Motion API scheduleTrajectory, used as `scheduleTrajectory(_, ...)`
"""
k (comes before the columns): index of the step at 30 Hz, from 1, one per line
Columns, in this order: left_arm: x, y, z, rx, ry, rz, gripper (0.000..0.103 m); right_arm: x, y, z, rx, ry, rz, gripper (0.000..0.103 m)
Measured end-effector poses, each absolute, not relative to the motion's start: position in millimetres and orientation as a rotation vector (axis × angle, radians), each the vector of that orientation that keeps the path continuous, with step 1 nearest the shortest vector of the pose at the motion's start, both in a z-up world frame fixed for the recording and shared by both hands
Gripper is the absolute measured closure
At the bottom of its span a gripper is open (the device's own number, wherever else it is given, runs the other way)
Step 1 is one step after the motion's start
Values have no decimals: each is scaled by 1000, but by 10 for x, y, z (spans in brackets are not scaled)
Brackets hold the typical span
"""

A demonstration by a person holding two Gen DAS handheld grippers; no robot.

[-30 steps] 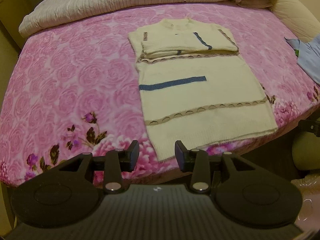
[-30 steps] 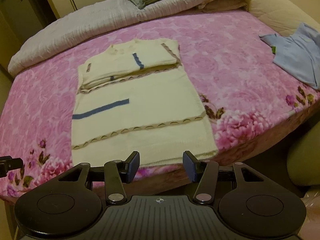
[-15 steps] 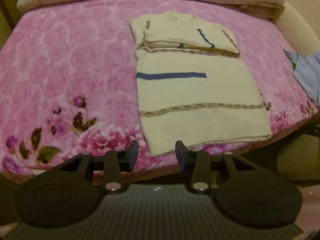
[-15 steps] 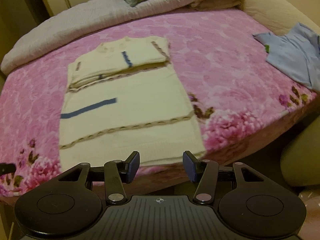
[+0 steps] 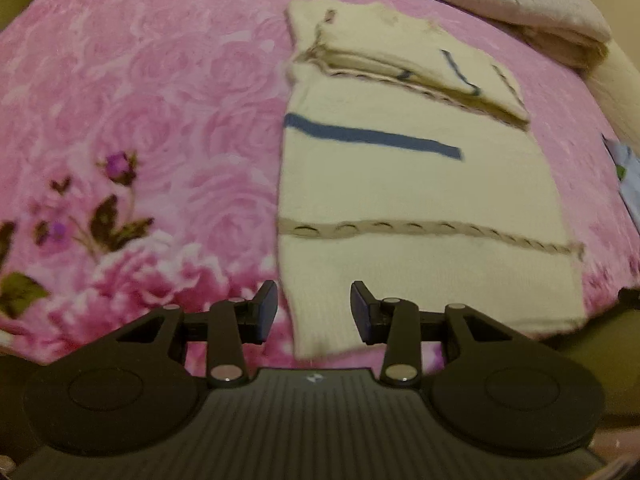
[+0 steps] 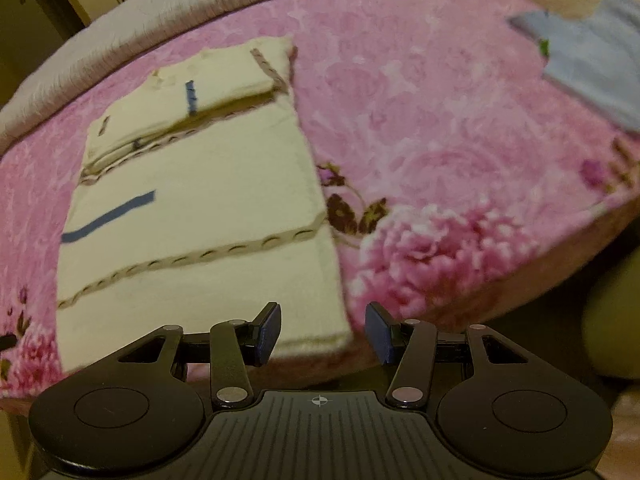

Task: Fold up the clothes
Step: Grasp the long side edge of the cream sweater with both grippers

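Note:
A cream knit sweater [image 5: 400,184] with a blue stripe and a tan patterned band lies flat on the pink rose bedspread [image 5: 140,120], its sleeves folded in over the chest at the far end. My left gripper [image 5: 314,310] hangs open over the near left corner of the hem, which shows between its fingers without being pinched. In the right wrist view the same sweater [image 6: 200,200] fills the left half, and my right gripper [image 6: 323,327] is open above the near right corner of the hem at the bed's edge.
A light blue garment [image 6: 592,68] lies on the bedspread [image 6: 440,120] at the far right. A folded grey quilt [image 5: 500,4] with a dark pillow runs along the far side of the bed. The bed edge drops off just below both grippers.
Both grippers have come down and closer to the near hem of the sweater, which now looks much larger. Their jaws kept the same gap. The sweater has not moved.

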State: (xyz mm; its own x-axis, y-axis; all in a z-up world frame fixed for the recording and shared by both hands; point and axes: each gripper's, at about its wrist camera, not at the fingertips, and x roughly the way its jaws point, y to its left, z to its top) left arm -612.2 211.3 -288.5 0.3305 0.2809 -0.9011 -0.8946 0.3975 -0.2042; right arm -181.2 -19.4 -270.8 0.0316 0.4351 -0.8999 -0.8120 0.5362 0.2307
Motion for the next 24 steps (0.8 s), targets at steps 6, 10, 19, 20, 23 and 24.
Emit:
scheduleTrajectory(6,-6277,2270,-3484,-911,783,892,73,-1433,-101,-3359,-253,1179,1112,51)
scheduleTrajectory(10,-6449,2212,-3674,-917,669,868,74,-1313,-183,-3604,-137,1138,1177,51)
scheduleTrajectory(19,-6701,1978,-3654,-1037,491,799,70,-1263,-824,-3731,98,1156,1238,51)
scheduleTrajectory(20,-6690,1969,-3655,-1041,488,806,70,-1247,-878,-3696,122,1147,1262,51)
scheduleTrajectory(23,-6655,1966,-3678,-1065,487,835,70,-1157,-1019,-3635,183,1156,1261,51)
scheduleTrajectory(24,-6648,1985,-3707,-1071,483,838,70,-1122,-1049,-3630,198,1167,1259,51)
